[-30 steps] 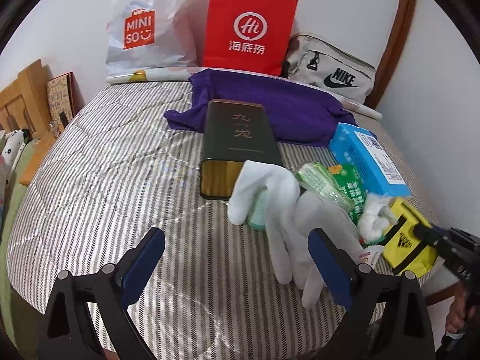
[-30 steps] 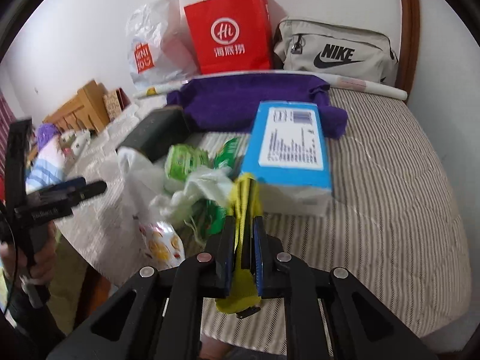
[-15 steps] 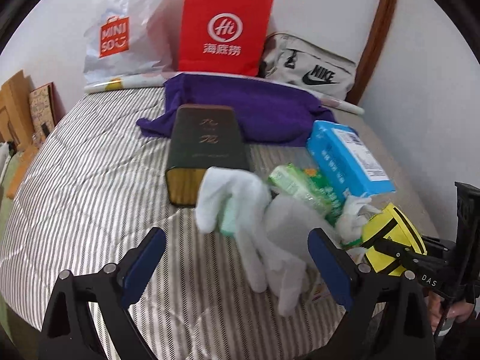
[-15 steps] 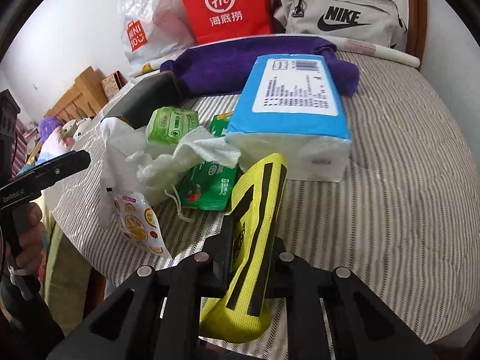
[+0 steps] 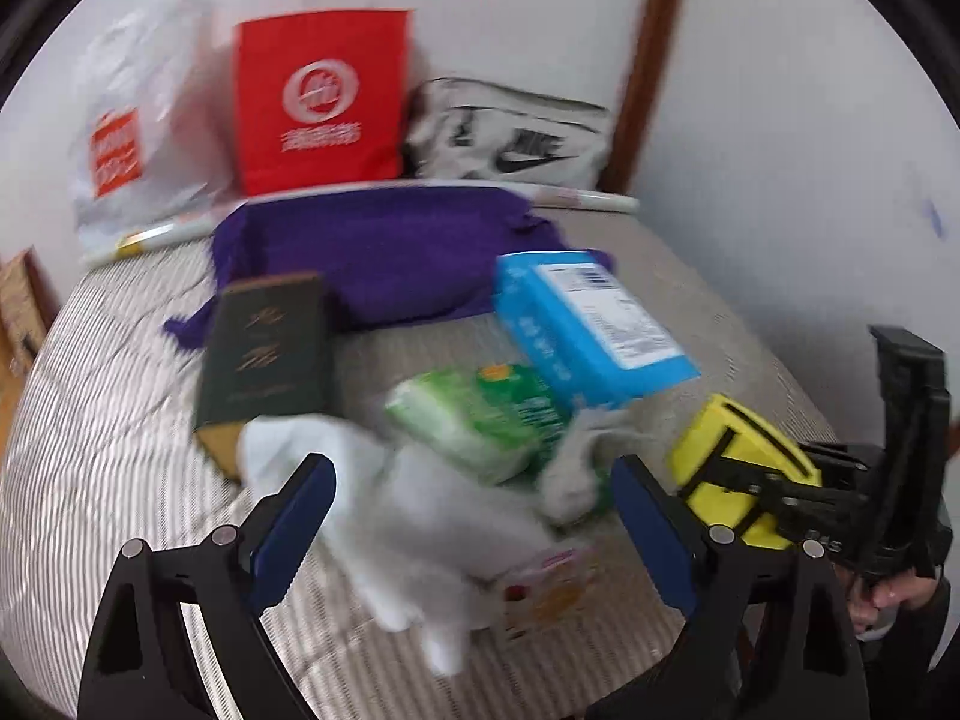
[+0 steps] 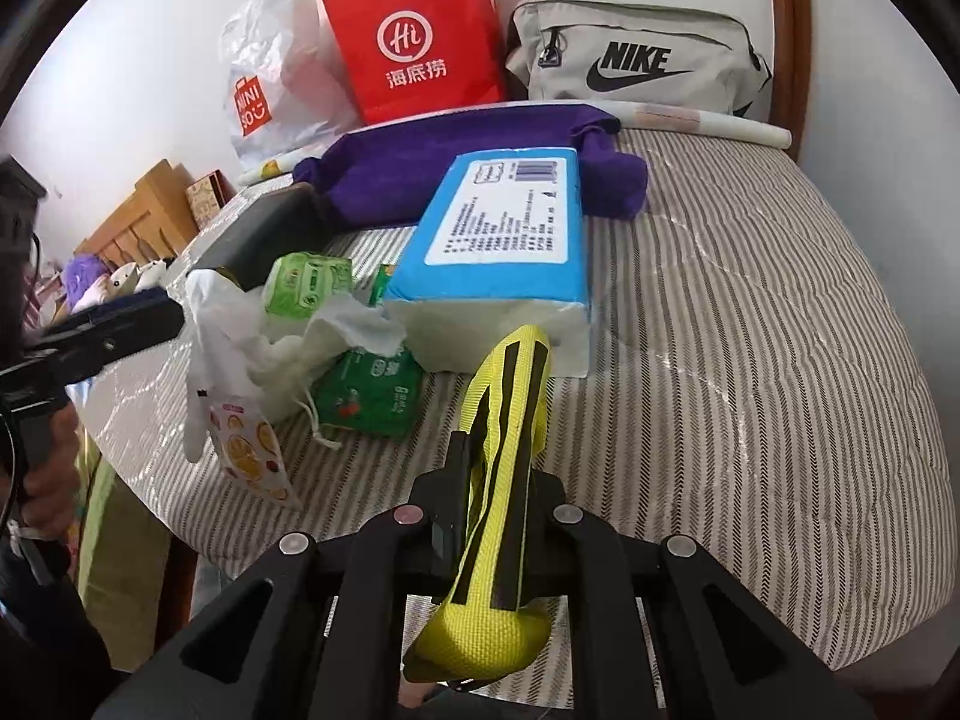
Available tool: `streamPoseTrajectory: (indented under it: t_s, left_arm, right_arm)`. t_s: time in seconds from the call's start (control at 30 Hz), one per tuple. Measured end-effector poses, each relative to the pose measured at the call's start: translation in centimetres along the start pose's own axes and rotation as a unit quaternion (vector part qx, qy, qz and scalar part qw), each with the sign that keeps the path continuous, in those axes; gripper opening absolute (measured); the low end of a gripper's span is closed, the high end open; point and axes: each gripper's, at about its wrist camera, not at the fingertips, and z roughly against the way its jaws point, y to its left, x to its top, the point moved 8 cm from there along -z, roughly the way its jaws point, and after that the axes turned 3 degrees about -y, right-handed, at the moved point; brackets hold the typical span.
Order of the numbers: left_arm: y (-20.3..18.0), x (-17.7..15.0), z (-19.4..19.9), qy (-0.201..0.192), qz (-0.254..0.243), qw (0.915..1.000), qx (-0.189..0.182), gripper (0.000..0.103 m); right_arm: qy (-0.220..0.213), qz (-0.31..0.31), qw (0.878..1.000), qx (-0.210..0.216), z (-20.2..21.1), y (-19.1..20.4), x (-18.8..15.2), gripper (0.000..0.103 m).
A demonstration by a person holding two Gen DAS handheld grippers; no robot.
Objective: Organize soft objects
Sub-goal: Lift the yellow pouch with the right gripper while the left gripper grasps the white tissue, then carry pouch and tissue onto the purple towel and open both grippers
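The right gripper (image 6: 492,480) is pinching the yellow pouch (image 6: 507,414) just in front of the blue tissue pack (image 6: 501,228) on the bed (image 6: 750,360). The left gripper (image 5: 474,510) is hovering with fingers wide above the white glove (image 5: 384,516) beside that pack; it should be closing low around the fabric.

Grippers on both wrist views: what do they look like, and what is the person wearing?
Left gripper: black angular linkage arms with silver pivot bolts and flat blue pads on its fingers. Right gripper: the same black frame and silver bolts, with small white lettering on its side in the left view. The hand on the left handle shows a dark sleeve.
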Motion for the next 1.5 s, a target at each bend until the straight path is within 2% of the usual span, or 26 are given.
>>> streamPoseTrajectory:
  t_s: [0.07, 0.17, 0.27, 0.37, 0.43, 0.53, 0.6, 0.73, 0.87, 1.03, 1.13, 1.27, 1.3, 1.5]
  left_arm:
    - [-1.5, 0.1, -0.7, 0.007, -0.026, 0.9996, -0.005, 0.092]
    - [-3.1, -0.1, -2.0, 0.024, -0.058, 0.9980, -0.004, 0.078]
    - [-4.0, -0.6, -3.3, 0.043, -0.077, 0.9961, -0.010, 0.074]
    - [-4.4, -1.3, -4.7, 0.066, -0.090, 0.9937, -0.011, 0.059]
    - [-4.4, -1.8, -5.3, 0.075, -0.101, 0.9920, -0.003, 0.058]
    - [-4.5, -2.5, -6.1, 0.086, -0.123, 0.9885, 0.017, 0.043]
    - [-4.2, -2.7, -6.5, 0.093, -0.123, 0.9878, 0.017, 0.018]
    - [-3.6, -2.1, -5.6, 0.076, -0.105, 0.9915, 0.011, 0.017]
    - [-2.1, -0.8, -3.8, 0.052, -0.066, 0.9965, 0.005, 0.017]
    - [1.9, 0.1, -1.2, 0.030, -0.019, 0.9987, 0.036, 0.017]
    - [4.8, -0.1, 0.3, 0.025, 0.009, 0.9979, 0.059, 0.017]
    - [8.7, -1.6, 1.4, 0.031, 0.047, 0.9938, 0.096, 0.017]
    - [9.4, -1.9, 1.4, 0.033, 0.054, 0.9929, 0.101, 0.017]
    - [12.0, -3.8, 1.2, 0.044, 0.094, 0.9891, 0.105, 0.017]
  right_arm:
    - [0.000, -0.001, 1.000, 0.001, 0.1, -0.4, -0.1, 0.011]
    - [0.002, 0.004, 1.000, -0.008, 0.1, -0.9, -0.3, 0.011]
    - [0.004, 0.006, 1.000, -0.008, 0.2, -1.2, -0.7, 0.011]
    - [0.007, 0.003, 1.000, -0.005, 0.1, -1.6, -1.1, 0.011]
    - [0.008, 0.001, 1.000, -0.003, 0.2, -1.7, -1.1, 0.012]
    - [0.007, 0.001, 1.000, -0.001, 0.1, -1.7, -1.0, 0.012]
    - [0.007, 0.001, 1.000, -0.001, 0.0, -1.6, -1.0, 0.012]
    - [0.004, 0.001, 1.000, -0.001, 0.0, -1.3, -0.9, 0.012]
    - [0.003, -0.003, 1.000, 0.000, -0.4, -1.1, -0.8, 0.012]
    - [0.009, 0.000, 1.000, 0.000, -0.9, -0.5, -0.5, 0.012]
    - [0.018, 0.001, 1.000, 0.000, -1.3, -0.1, -0.5, 0.016]
    - [0.031, 0.002, 1.000, 0.003, -2.0, 0.4, -0.6, 0.016]
    - [0.032, 0.004, 0.999, 0.001, -2.1, 0.5, -0.6, 0.012]
    - [0.025, 0.002, 1.000, 0.007, -1.3, 0.9, 0.0, 0.010]
